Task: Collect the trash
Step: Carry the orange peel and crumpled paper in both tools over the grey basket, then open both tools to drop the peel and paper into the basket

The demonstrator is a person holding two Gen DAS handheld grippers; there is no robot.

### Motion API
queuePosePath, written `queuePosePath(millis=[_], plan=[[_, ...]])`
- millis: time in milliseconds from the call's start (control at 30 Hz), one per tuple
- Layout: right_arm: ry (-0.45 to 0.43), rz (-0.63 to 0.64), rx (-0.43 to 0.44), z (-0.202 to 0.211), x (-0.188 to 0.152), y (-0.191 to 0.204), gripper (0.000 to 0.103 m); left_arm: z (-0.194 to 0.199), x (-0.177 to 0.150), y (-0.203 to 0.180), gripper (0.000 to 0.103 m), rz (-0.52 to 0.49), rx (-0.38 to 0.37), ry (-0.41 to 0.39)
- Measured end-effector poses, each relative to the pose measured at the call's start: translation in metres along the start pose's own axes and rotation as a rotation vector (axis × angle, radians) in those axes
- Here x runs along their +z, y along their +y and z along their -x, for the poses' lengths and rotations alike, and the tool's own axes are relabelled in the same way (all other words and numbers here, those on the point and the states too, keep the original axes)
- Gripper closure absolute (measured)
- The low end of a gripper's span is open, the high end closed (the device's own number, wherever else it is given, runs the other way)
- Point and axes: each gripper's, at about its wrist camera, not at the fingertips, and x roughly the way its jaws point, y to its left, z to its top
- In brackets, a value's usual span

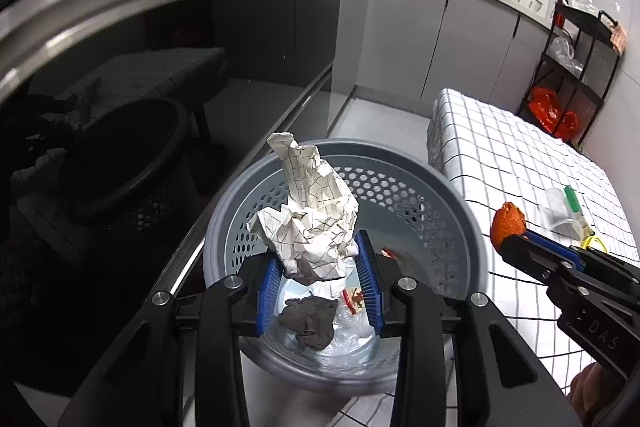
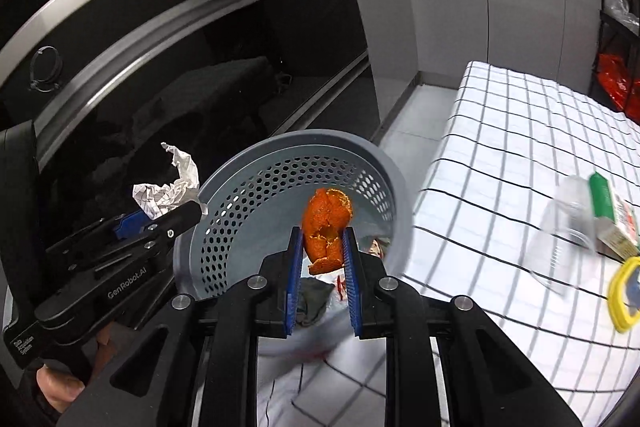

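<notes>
The left tool (image 1: 320, 259) is clamped on a crumpled ball of white grid-lined paper (image 1: 312, 215), holding it above the open mouth of the grey perforated waste basket (image 1: 400, 187). The right tool (image 2: 322, 259) is closed on a piece of orange peel (image 2: 326, 227), which also hangs over the basket's rim. Inside the basket lie a dark grey crumpled wad (image 1: 308, 323), clear plastic and a red-printed scrap. The basket stands beside the desk (image 1: 520, 155), which is covered with a checked cloth. On the desk, well apart from the basket, rest a clear plastic cup (image 2: 568, 223), a green-topped carton (image 2: 612, 215) and a yellow-rimmed item (image 2: 628, 291).
</notes>
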Motion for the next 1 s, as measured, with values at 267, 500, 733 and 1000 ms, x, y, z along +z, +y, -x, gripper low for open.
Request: queuePosePath(millis=[267,500,733,1000], plan=[[0.058,-0.010,0.019,-0.034,0.006,0.006,0.083,-0.031,0.002,0.007,0.064,0.020,-0.010,0.046],[0.063,-0.020,0.024,-0.041,0.007,0.005,0.080,-0.038,0.002,0.009,0.052,0.034,-0.024,0.054],[0.023,-0.016,0.001,-0.027,0.003,0.003,0.058,-0.033,0.002,0.014,0.037,0.060,-0.027,0.050],[0.025,-0.025,-0.004,-0.019,0.000,-0.001,0.058,-0.023,0.002,0.017,0.035,0.073,-0.025,0.037]])
